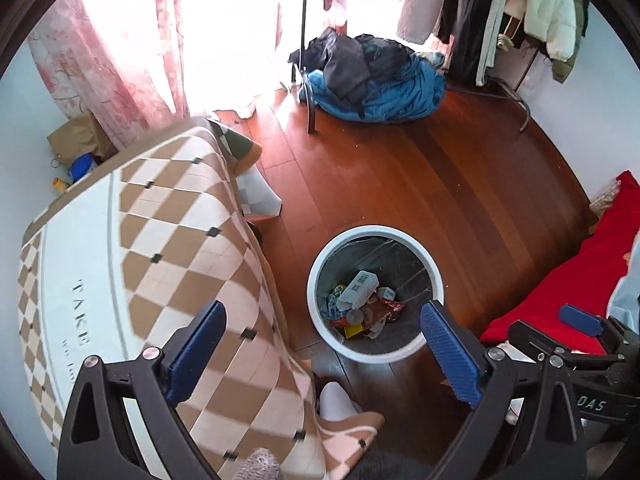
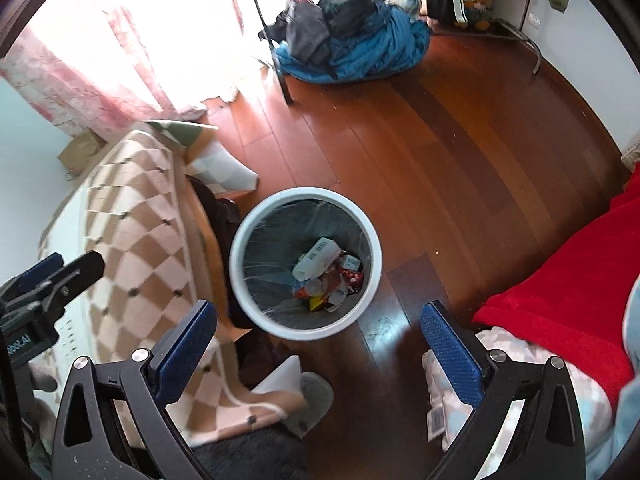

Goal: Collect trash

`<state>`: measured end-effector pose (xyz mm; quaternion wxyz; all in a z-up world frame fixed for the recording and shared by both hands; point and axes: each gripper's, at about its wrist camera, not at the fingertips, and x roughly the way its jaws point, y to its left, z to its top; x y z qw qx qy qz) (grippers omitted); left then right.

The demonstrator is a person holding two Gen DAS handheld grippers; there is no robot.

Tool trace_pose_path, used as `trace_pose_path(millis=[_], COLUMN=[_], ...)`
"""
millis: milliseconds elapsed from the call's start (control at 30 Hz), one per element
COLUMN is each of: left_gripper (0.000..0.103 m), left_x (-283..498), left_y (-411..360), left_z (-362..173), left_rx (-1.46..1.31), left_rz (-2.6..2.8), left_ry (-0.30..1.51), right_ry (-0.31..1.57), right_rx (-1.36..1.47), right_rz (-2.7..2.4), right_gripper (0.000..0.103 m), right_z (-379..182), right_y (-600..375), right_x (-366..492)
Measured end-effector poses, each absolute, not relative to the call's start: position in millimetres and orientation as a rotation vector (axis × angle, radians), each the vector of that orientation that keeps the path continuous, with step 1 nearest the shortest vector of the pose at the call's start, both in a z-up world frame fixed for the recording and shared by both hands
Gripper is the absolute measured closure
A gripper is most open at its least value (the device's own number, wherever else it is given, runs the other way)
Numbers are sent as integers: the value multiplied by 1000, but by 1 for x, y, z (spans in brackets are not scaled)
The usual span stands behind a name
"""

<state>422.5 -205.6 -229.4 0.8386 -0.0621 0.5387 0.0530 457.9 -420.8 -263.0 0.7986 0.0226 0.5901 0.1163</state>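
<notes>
A white round trash bin (image 1: 434,276) with a clear liner stands on the wood floor, also in the right wrist view (image 2: 240,284). Inside lie a white carton (image 1: 358,288), red wrappers (image 1: 384,308) and other scraps; the carton (image 2: 316,258) shows from the right too. My left gripper (image 1: 324,336) is open and empty, above the bin's near rim. My right gripper (image 2: 320,338) is open and empty, just in front of the bin. The right gripper also shows at the left wrist view's right edge (image 1: 580,322); the left shows in the right wrist view (image 2: 56,268).
A table under a brown-and-cream checked cloth (image 1: 160,240) stands left of the bin. A red blanket (image 2: 560,280) lies on the right. A pile of blue and dark clothes (image 1: 376,76) sits by a clothes rack at the back. A slipper (image 2: 316,396) lies near my feet.
</notes>
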Motion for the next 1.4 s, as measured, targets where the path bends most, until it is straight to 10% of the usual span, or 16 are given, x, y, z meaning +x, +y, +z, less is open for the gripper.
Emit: trace_pose_path(millis=[667, 1400], left_gripper=[3, 3], left_x=[298, 249], left_y=[-196, -182], left_z=[-74, -44], left_rx=[-206, -260], left_rz=[-45, -96], left_ry=[1022, 1000], right_ry=[1106, 1125], right_rx=[164, 159], right_rz=[469, 568], right_gripper=[0, 0], right_z=[-70, -35], right_y=[-429, -421], right_x=[320, 271])
